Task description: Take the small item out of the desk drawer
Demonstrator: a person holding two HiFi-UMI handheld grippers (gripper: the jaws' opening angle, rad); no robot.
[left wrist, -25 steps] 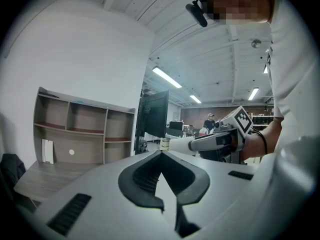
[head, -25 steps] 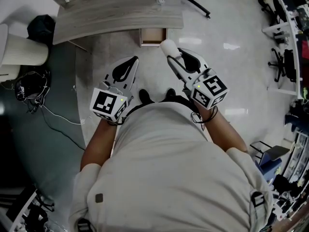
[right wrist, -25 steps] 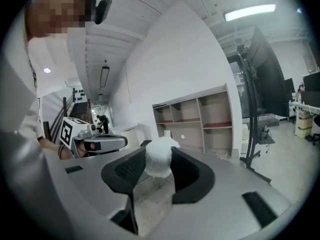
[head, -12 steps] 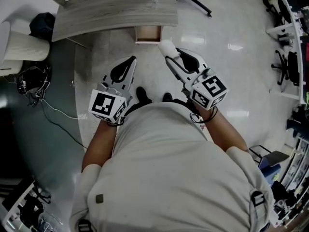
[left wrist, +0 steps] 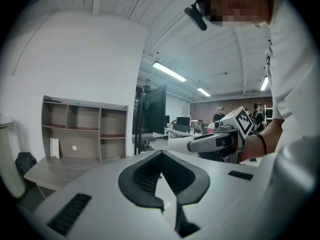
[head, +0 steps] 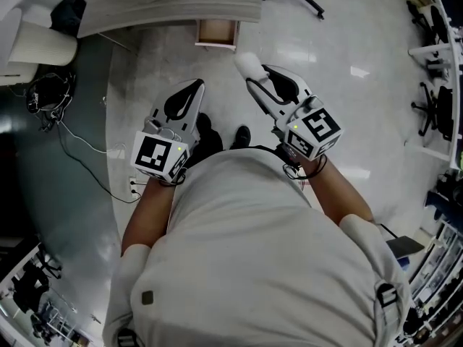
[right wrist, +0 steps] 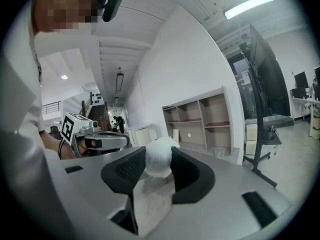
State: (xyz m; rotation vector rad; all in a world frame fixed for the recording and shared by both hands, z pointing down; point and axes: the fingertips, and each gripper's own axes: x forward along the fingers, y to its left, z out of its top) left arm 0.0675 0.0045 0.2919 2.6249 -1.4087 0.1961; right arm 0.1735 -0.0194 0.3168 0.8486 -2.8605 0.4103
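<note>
Person's white shirt [head: 268, 251] filled the near frame, both forearms out in front. Left gripper [head: 194, 87] was pressed together, tips meeting, nothing between them; confirmed in the left gripper view [left wrist: 161, 154]. Right gripper [head: 255, 78] was pinching the white ball [head: 248, 65] at its tips, pads on both sides of it, held up off everything. The right gripper view showed the same: ball [right wrist: 158, 156] seated between the jaws. Grip width unchanged over the last second, and both grippers sat in the same pose relative to the body.

Below them were two dark shoes [head: 241, 134] on the glossy floor [head: 340, 107]. A thin cable [head: 79, 139] ran across the floor to the person's left.

Further out, the drawer [head: 217, 32] stood pulled open under the tabletop [head: 166, 4], well apart from the ball. Main change: drawer and tabletop had slid toward the top edge of the head view versus a second ago, with more floor between them and the shoes. A shelf unit [right wrist: 200, 119] stood against the far wall.
</note>
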